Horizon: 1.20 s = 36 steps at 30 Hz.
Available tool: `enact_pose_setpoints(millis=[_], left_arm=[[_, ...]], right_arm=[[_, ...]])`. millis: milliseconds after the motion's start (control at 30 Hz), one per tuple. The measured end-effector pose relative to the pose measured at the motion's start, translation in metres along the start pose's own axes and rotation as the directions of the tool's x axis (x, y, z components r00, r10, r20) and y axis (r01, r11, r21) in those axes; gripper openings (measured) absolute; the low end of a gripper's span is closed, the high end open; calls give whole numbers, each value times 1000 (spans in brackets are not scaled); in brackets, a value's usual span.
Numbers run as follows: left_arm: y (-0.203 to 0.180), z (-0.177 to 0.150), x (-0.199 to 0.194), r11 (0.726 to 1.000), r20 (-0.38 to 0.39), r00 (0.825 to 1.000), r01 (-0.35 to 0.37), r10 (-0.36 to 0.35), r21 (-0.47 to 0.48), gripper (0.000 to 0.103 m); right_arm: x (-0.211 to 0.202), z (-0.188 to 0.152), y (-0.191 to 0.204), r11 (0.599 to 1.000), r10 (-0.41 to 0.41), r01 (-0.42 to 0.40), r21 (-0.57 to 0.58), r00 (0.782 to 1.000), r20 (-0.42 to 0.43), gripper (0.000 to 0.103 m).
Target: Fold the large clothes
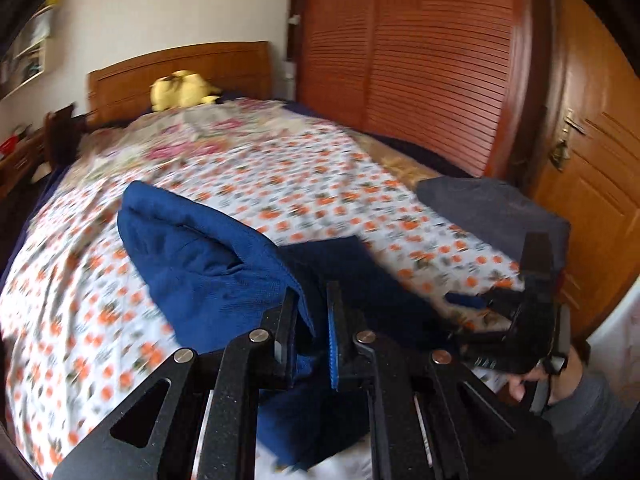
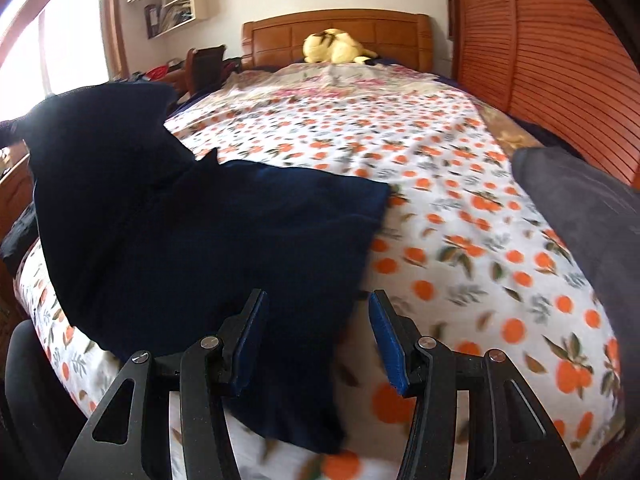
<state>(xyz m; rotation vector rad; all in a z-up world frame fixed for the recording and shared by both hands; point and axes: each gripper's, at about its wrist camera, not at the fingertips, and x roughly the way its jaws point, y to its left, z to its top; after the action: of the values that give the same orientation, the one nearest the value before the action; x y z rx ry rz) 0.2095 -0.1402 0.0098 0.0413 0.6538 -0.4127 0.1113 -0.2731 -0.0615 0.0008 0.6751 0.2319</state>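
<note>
A dark blue garment (image 1: 200,264) lies partly folded on the bed with the orange-print sheet (image 1: 80,320). My left gripper (image 1: 311,300) is shut on the blue garment's near edge and holds it lifted. In the right wrist view the same garment (image 2: 192,240) is raised at the left and drapes down to the sheet (image 2: 480,240). My right gripper (image 2: 318,308) is open, its jaws wide apart around the garment's lower right edge without gripping it. The right gripper also shows in the left wrist view (image 1: 532,320), held in a hand.
A folded grey garment (image 1: 492,208) lies at the bed's right edge, also in the right wrist view (image 2: 584,220). A yellow plush toy (image 2: 336,48) sits by the wooden headboard (image 2: 360,28). A slatted wardrobe (image 1: 420,60) and a door (image 1: 592,160) stand to the right.
</note>
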Motion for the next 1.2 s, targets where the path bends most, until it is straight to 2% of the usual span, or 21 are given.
enact_pose_setpoints(millis=[67,233,333,433,500,567,700,733,767,800,1000,1200], left_arm=[[-22,17,16,998,-21,998,67,-67,9,12],[-62,28,55,991,-82,989,130,-127,35,12],[-70,21,73,992,-132,985,117,-110,46,12],[-73,14,70,992,-133,989,85,-72,93,12],[-75,11,62,991,-111,993,53,-39,124,21],[-71,10,48,991,-72,997,39,-30,129,43],[-49,6,26,996,-28,999,33,-31,88,52],[-43,3,23,996,-23,999,31,-29,78,60],[-34,-1,17,998,-14,1000,27,-26,59,75],[-28,-5,15,999,-9,1000,22,-22,48,81],[15,-44,7,998,-12,999,-51,51,-28,83],[54,-84,6,989,-58,993,-106,101,-99,83]], right_arm=[[-9,-3,-10,1000,9,-9,25,1000,15,54],[-20,-7,-30,998,-1,-2,67,999,43,54],[-20,-8,-37,996,-8,5,84,999,44,54],[-23,-8,-39,996,-9,4,91,999,47,54],[-24,-7,-39,995,-10,5,95,999,50,54],[-24,-5,-40,995,-8,2,99,998,55,54],[-24,-1,-36,994,10,-17,104,998,70,54],[-23,1,-34,995,14,-22,101,997,75,54],[-23,3,-32,995,20,-28,99,996,81,54],[-24,6,-30,995,27,-35,95,996,88,54],[-29,24,-11,994,84,-93,57,988,132,54],[-16,28,17,989,149,-149,-13,983,106,54]])
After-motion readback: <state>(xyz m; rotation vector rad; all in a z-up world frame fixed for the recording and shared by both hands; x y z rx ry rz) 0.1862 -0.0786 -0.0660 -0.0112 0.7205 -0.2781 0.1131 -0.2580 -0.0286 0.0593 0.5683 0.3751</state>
